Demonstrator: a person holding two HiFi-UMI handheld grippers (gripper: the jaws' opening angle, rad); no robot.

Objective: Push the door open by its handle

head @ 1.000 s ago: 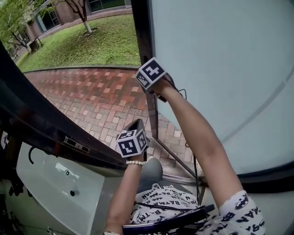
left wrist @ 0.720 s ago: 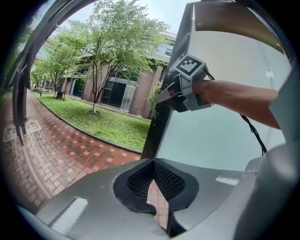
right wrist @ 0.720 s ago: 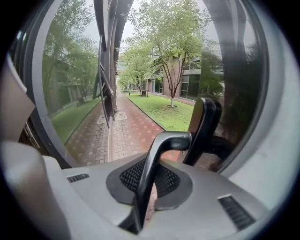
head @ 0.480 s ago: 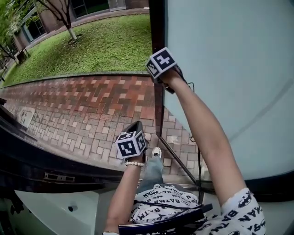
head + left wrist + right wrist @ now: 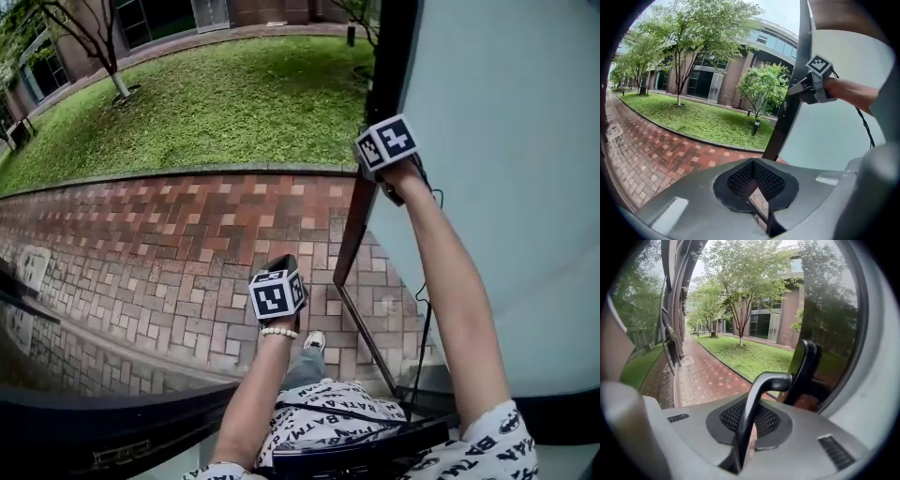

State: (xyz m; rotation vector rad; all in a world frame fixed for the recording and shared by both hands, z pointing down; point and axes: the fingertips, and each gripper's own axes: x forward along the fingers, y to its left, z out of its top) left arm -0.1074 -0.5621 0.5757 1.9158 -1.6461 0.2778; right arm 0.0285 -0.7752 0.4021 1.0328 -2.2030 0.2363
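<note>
**A:** Head view first. Right gripper [image 5: 386, 150] is reaching up to the dark edge of the frosted glass door [image 5: 497, 141]. The door is filling the picture's right side and standing open over the brick paving [image 5: 169, 244]. Left gripper [image 5: 277, 286] is hanging lower, in the opening, touching nothing.

**B:** Tongs?

**A:** Not readable there, the marker cubes are covering them. In the left gripper view its jaws are sitting pressed together with nothing between them. The door and the other arm are showing at upper right.

**B:** Right gripper view?

**A:** Jaws are pinching the door handle [image 5: 761, 390], a dark bent lever. It's running up out of the pads toward the glass.

**B:** So it's the pushing step, and I'm reading the door as mostly open. How to do it well?

**A:** My judgement: it should be pushing through the lever along the door's arc. The wrist should be rolling with the swing so the bar isn't twisting out of the pads. The pinch needs to be firm, because a thin smooth bar could be slipping. The left gripper should be staying clear of the door edge.
</note>
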